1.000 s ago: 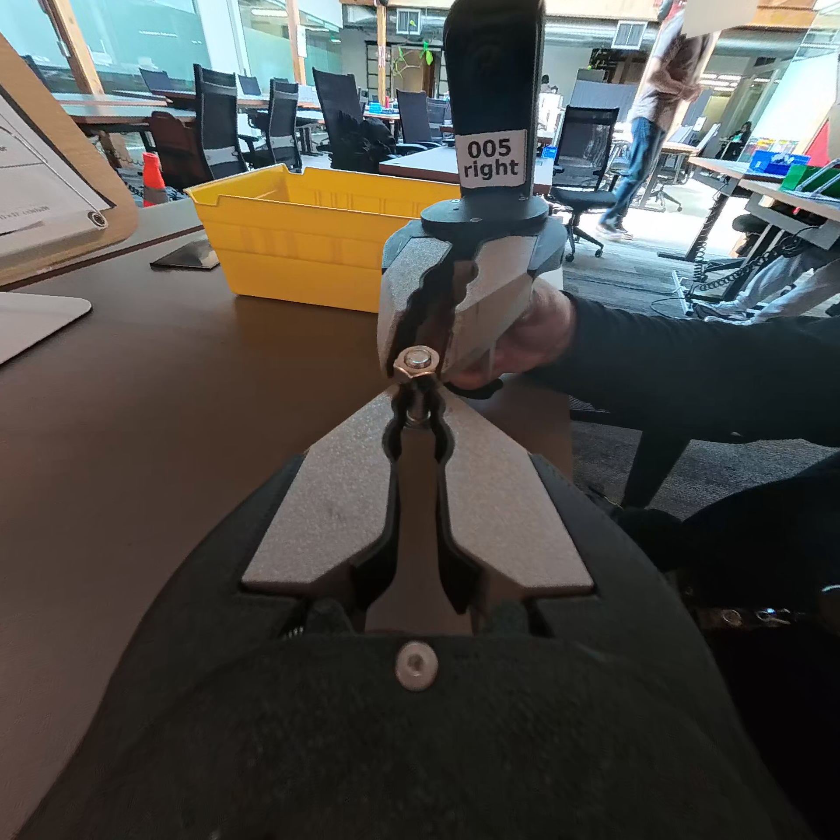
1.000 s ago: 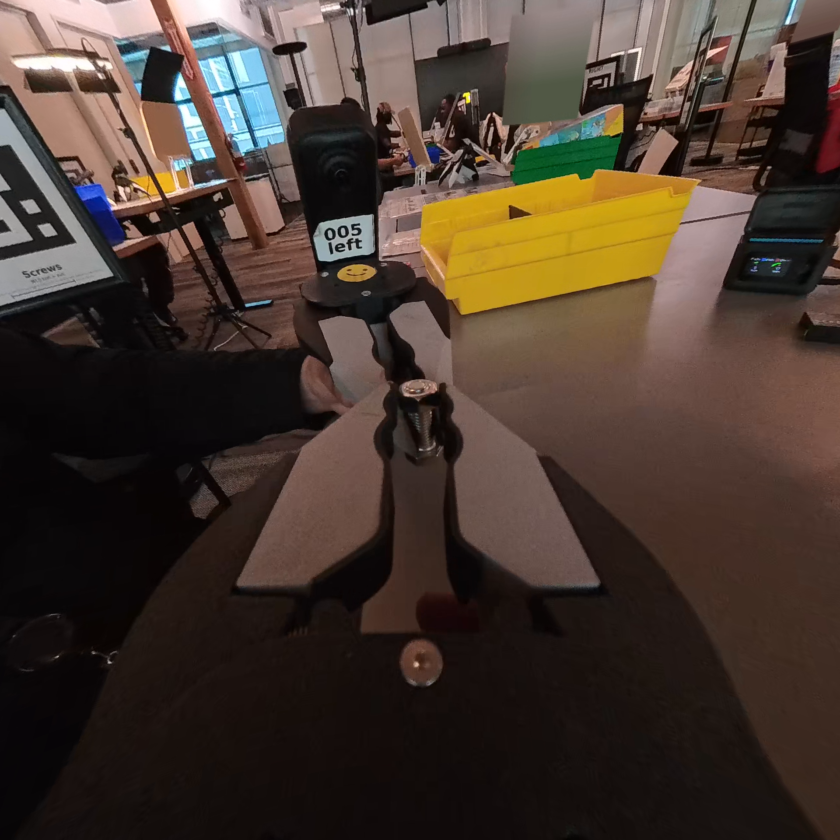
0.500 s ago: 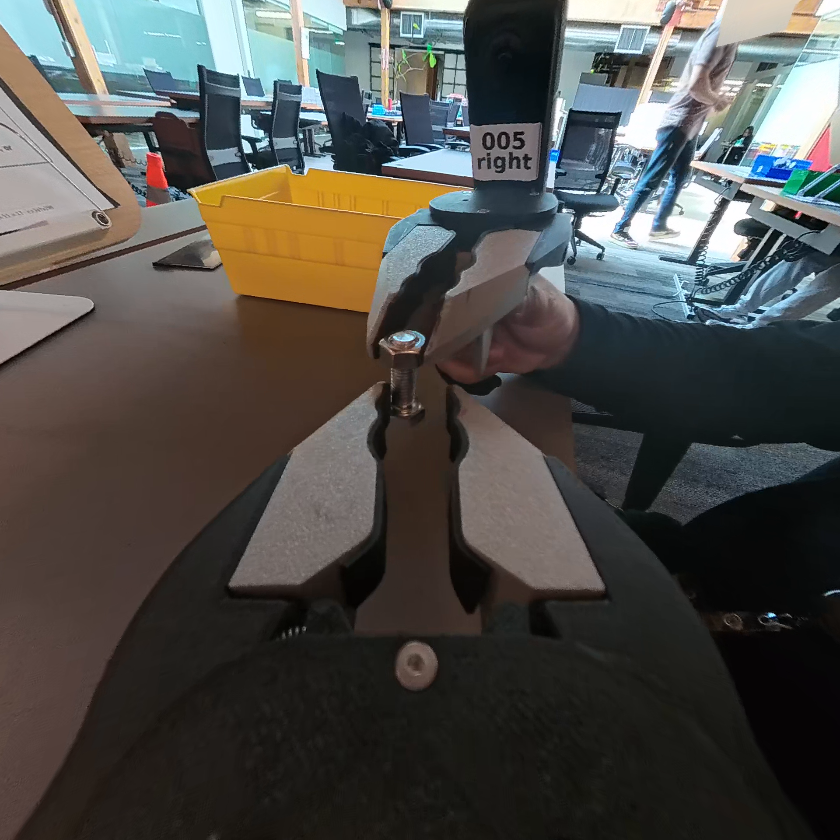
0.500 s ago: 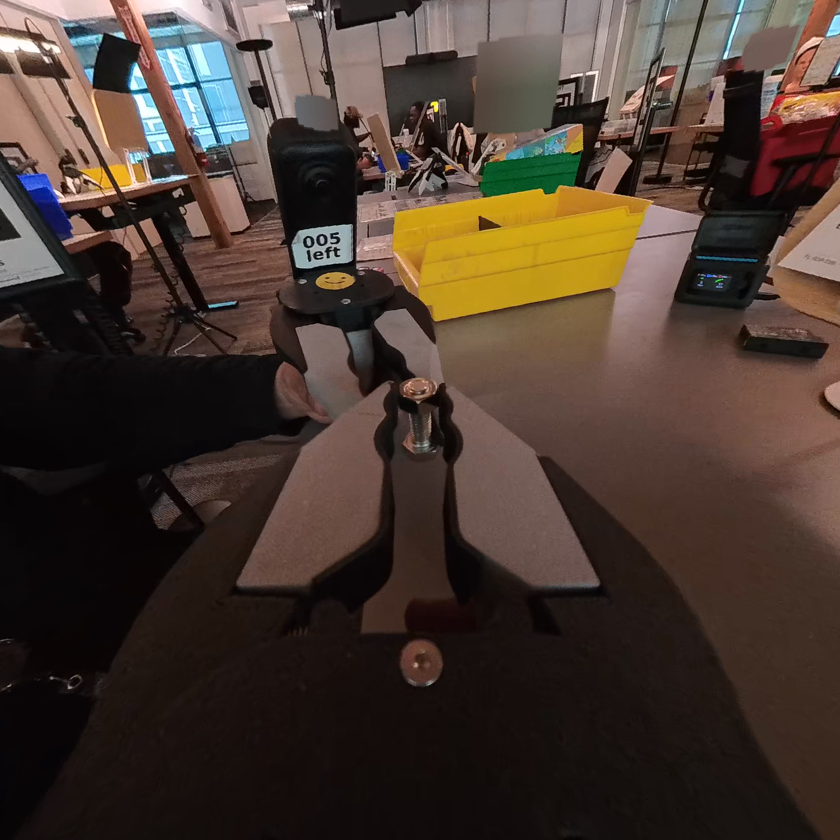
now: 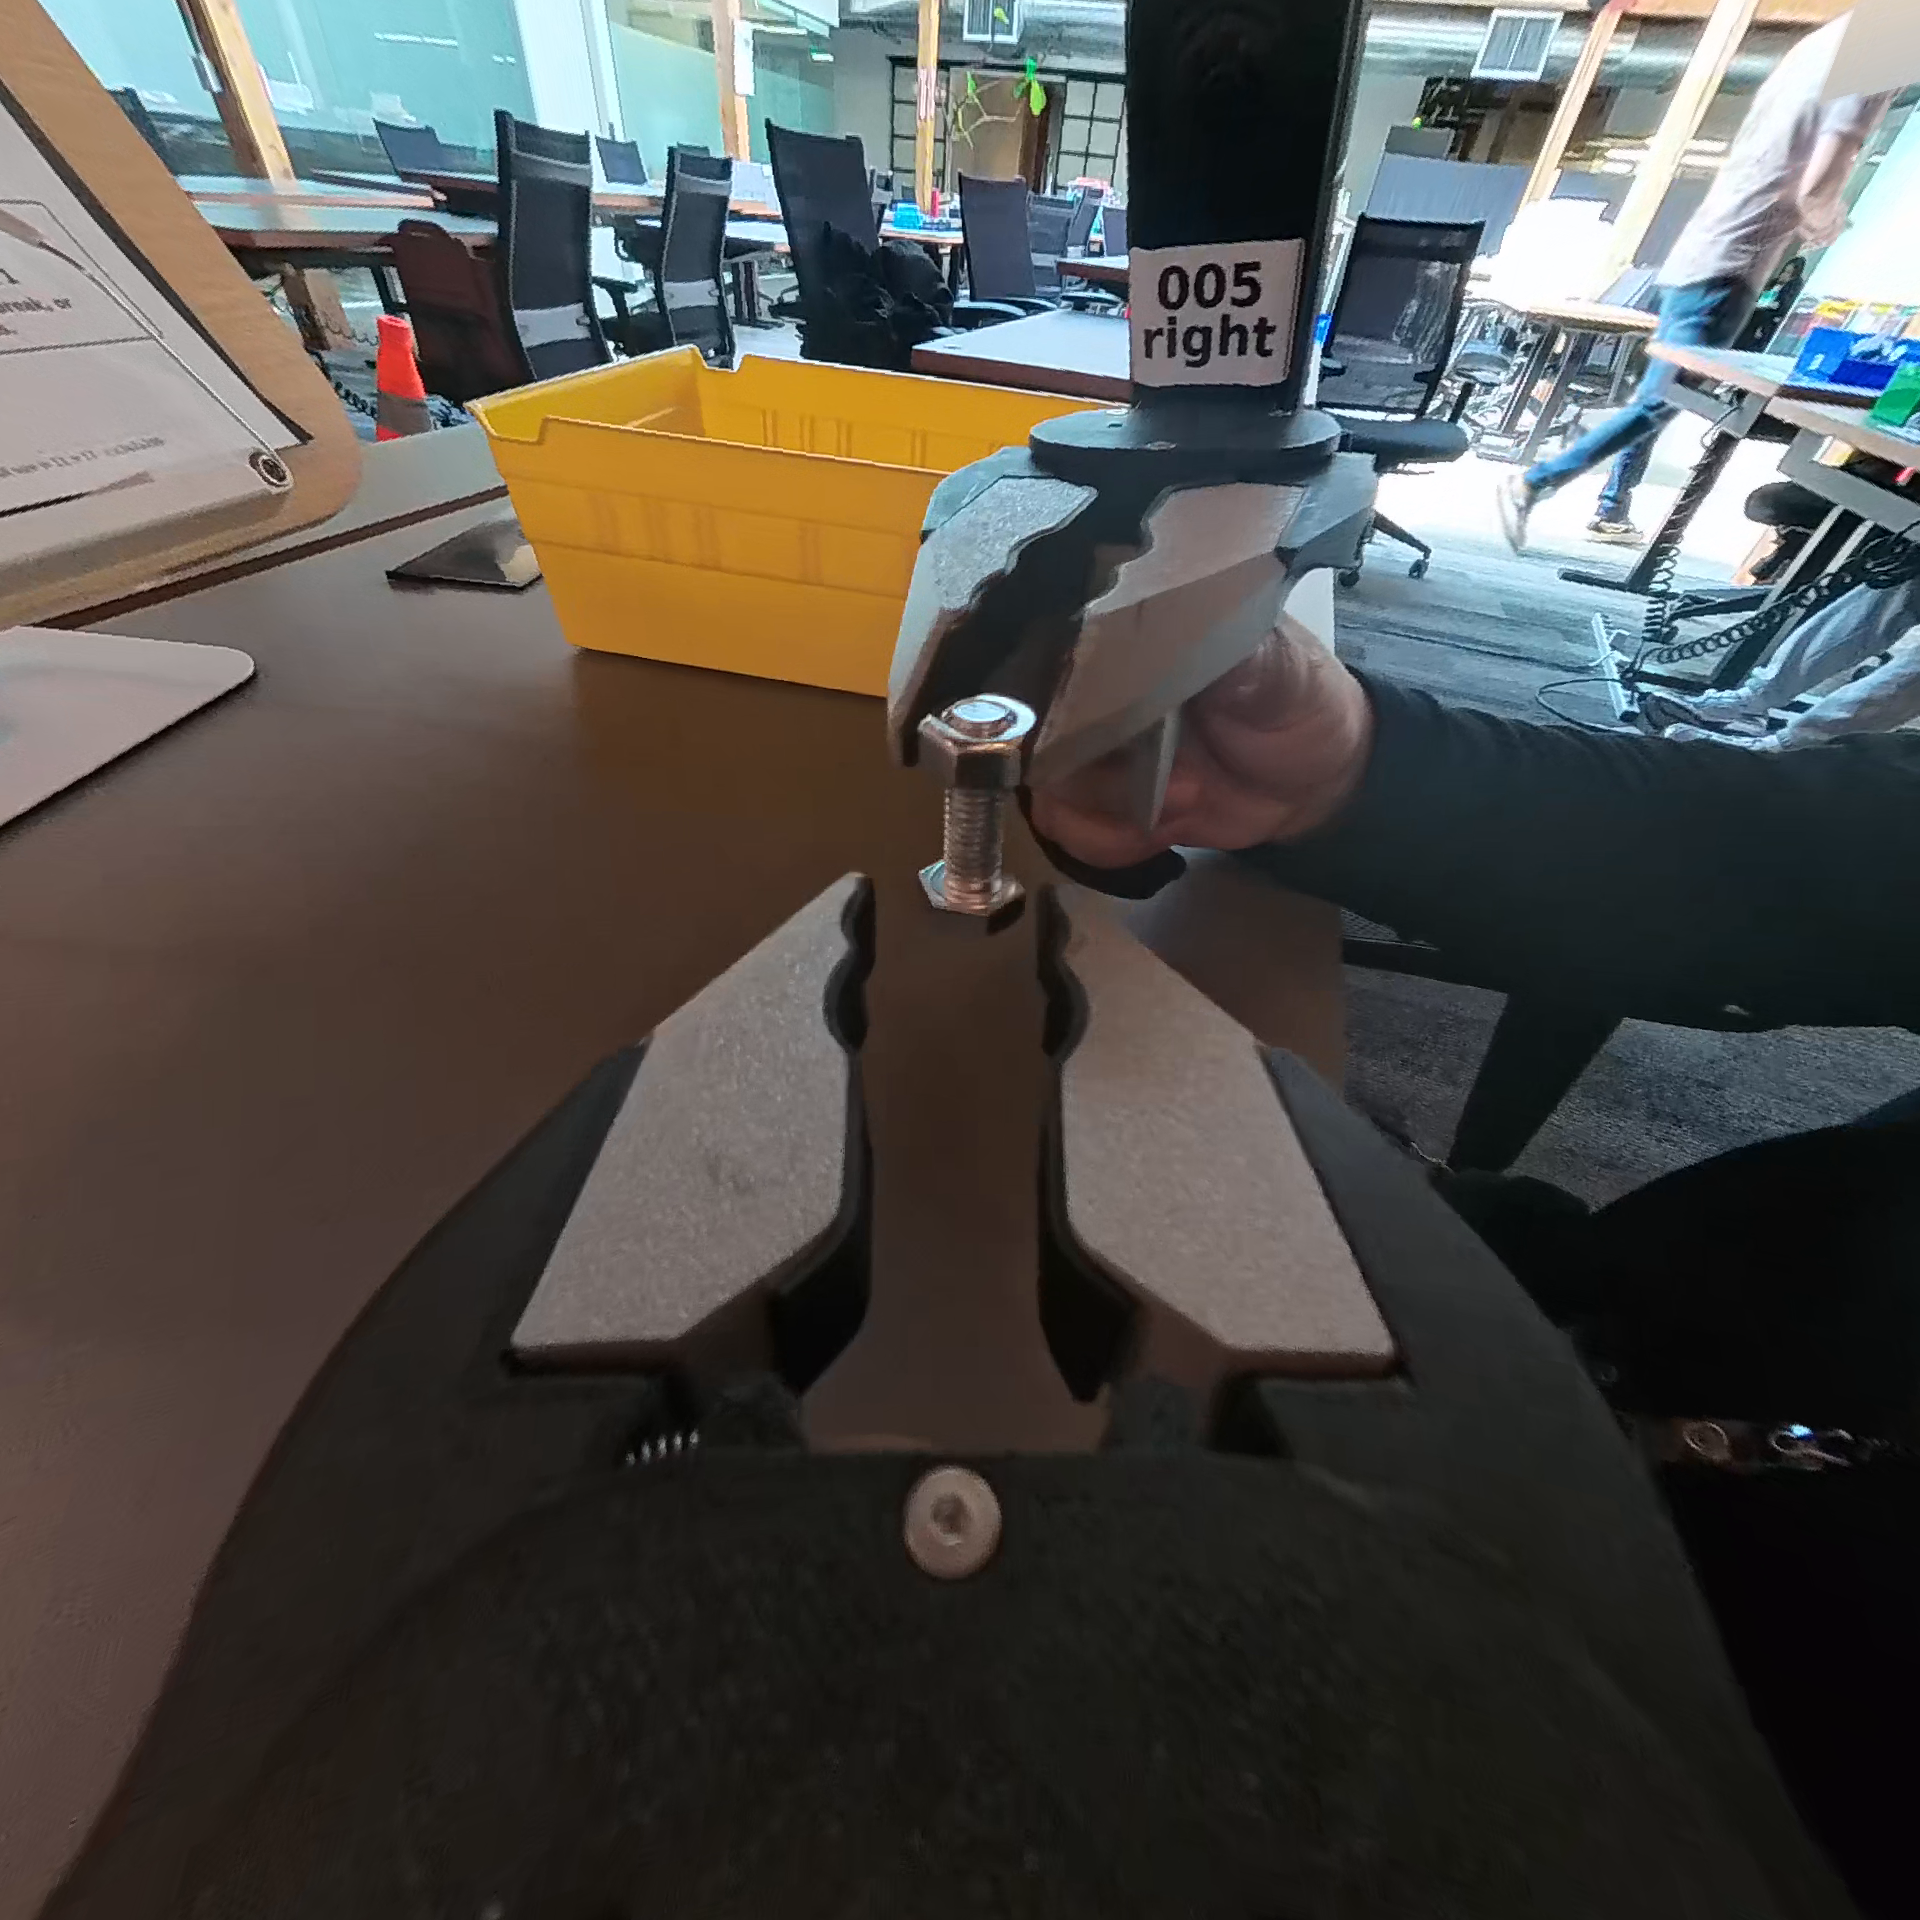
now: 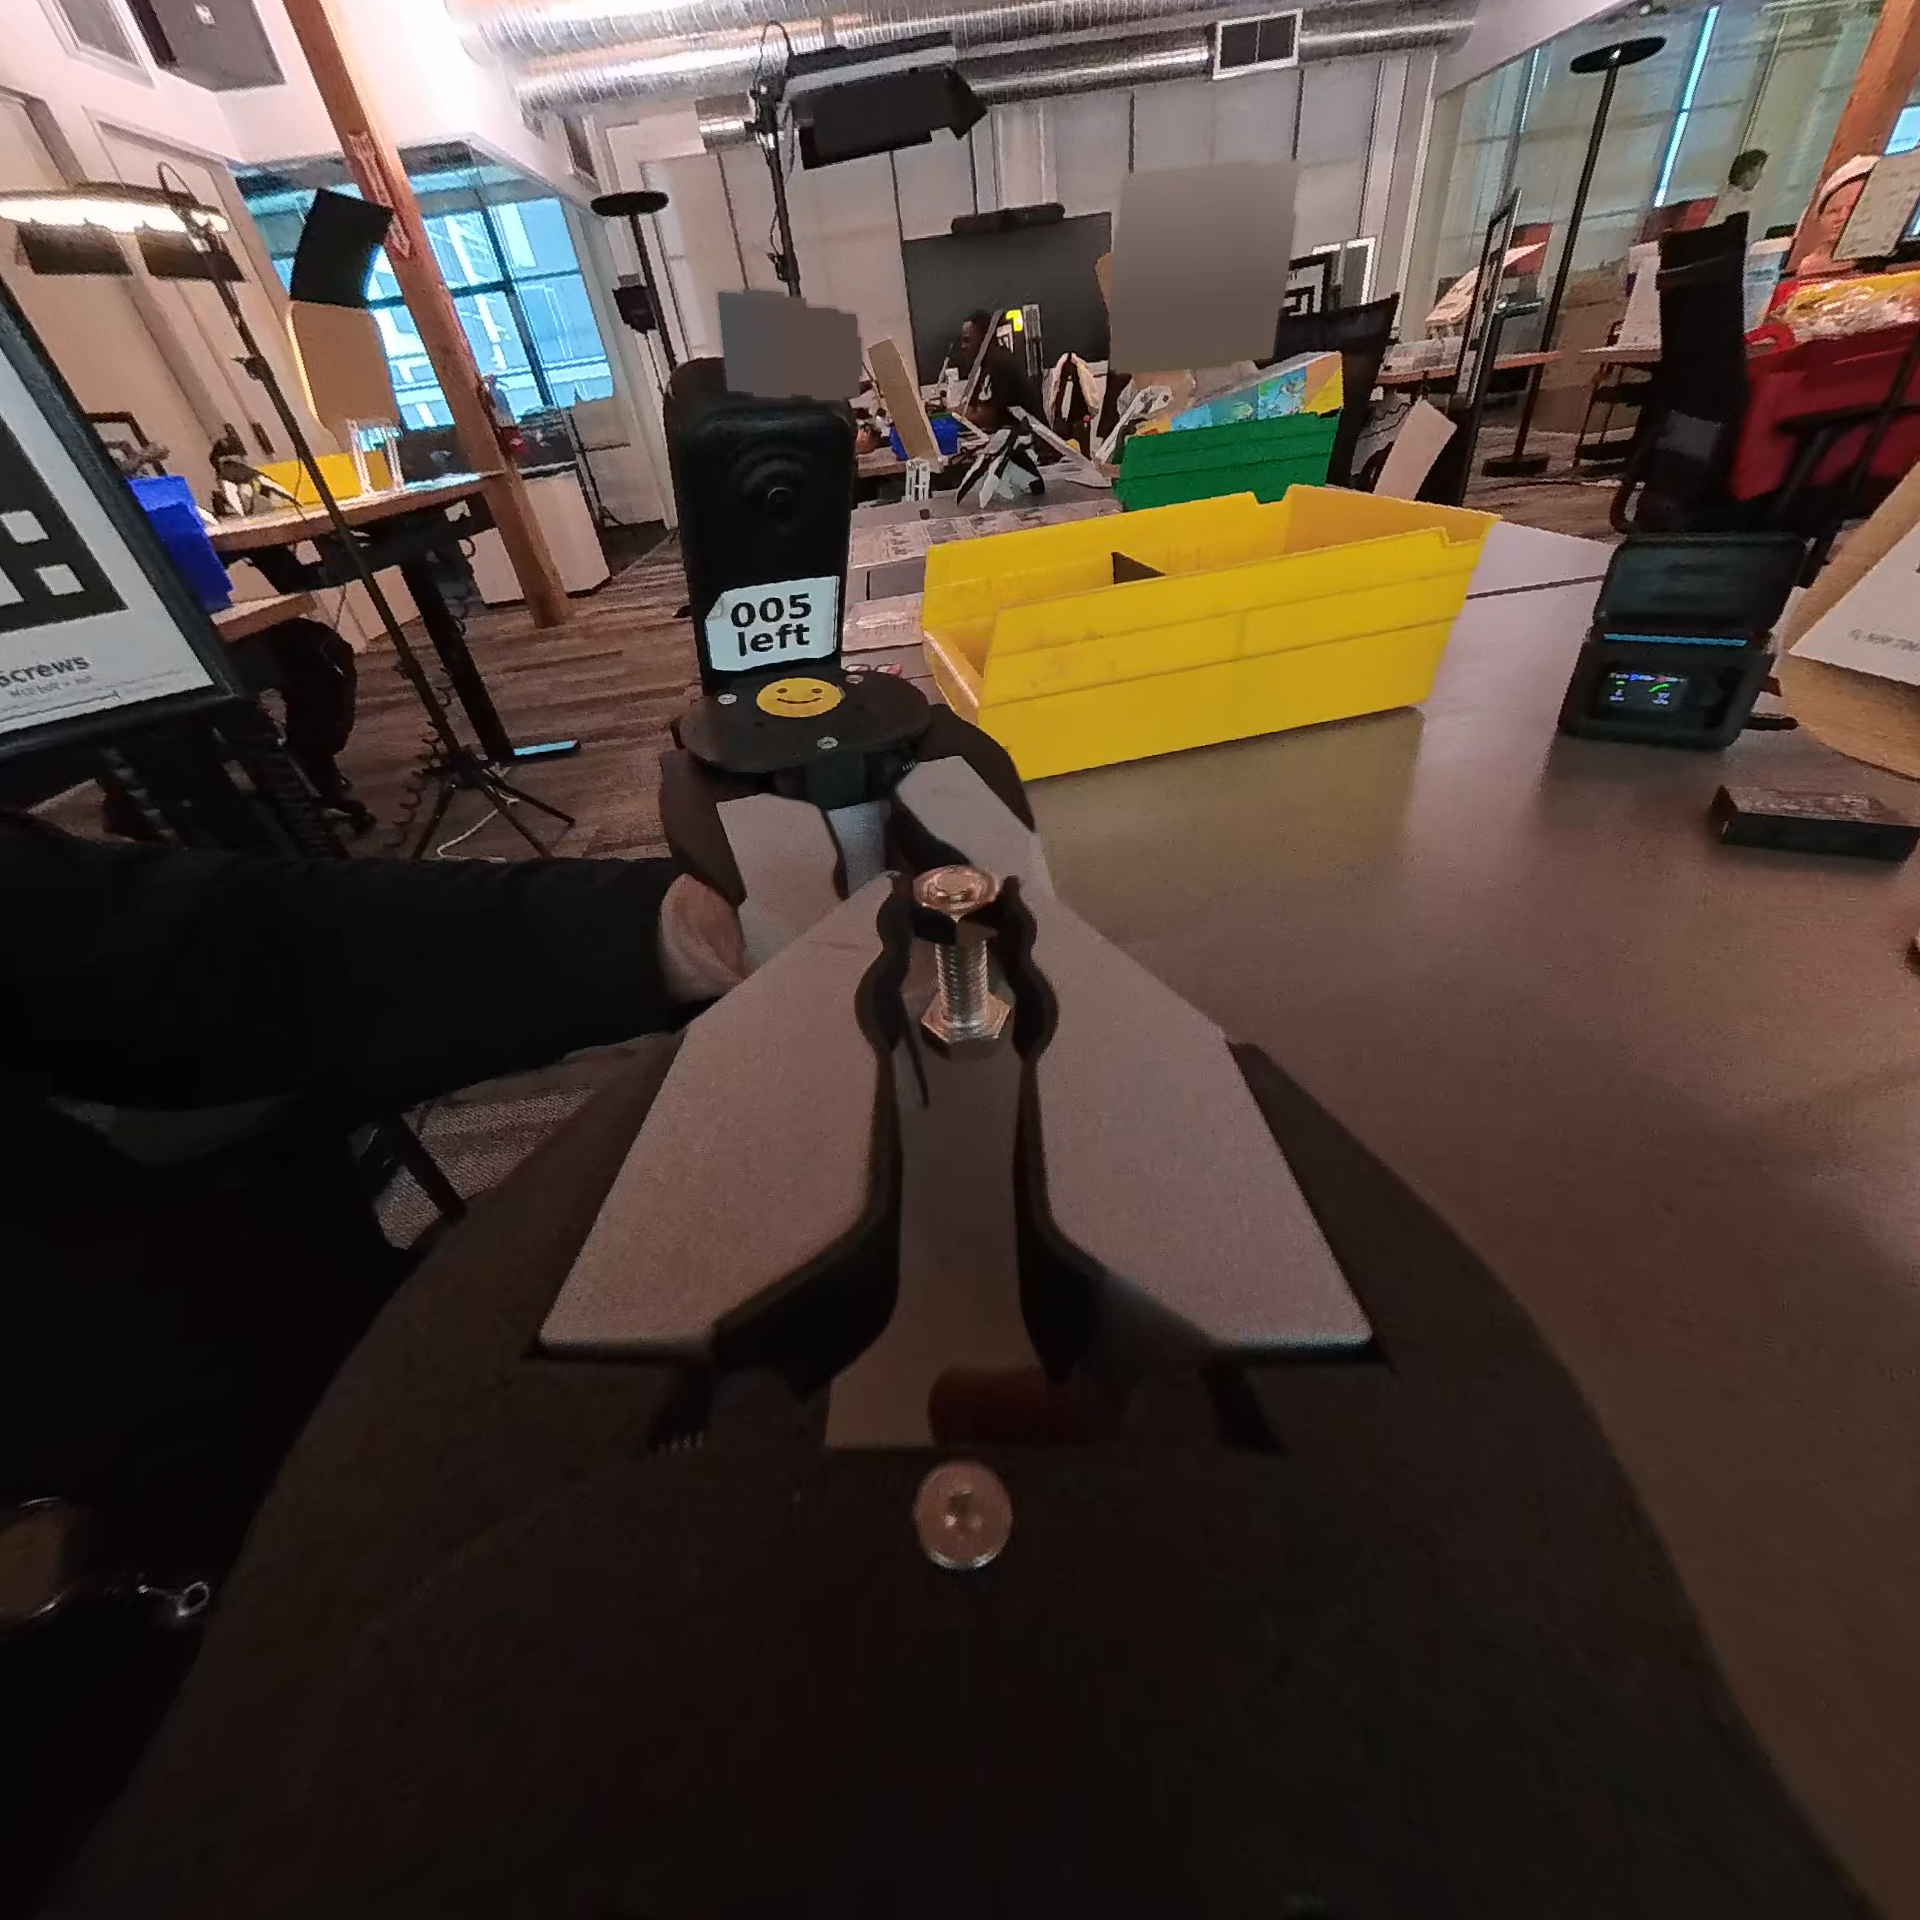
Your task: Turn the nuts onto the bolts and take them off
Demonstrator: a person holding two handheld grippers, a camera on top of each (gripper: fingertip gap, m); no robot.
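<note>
Nut [image 5: 975,740] pinched by right gripper [image 6: 958,914]; left gripper [image 5: 951,914] fingers spread.

silver bolt [image 5: 968,831] upright, head down, nut [image 5: 975,746] threaded at its top

Writing shows in several places, and none of it is repeated here. In the left wrist view, a white label [image 5: 1214,312] with bold black characters sits on the black camera post [image 5: 1231,125] right of the yellow bin [image 5: 727,540]. Far left of that bin, a printed sheet [image 5: 104,395] is fixed to a wooden board [image 5: 301,416].

In the right wrist view, a similar label [image 6: 771,627] sits on the other camera post [image 6: 764,499] left of the bin, above a yellow smiley sticker [image 6: 798,696]. Farther left is a framed sign [image 6: 62,603] with a black square code. To the bin's right, a small device's lit screen [image 6: 1652,691] is too small to read.
</note>
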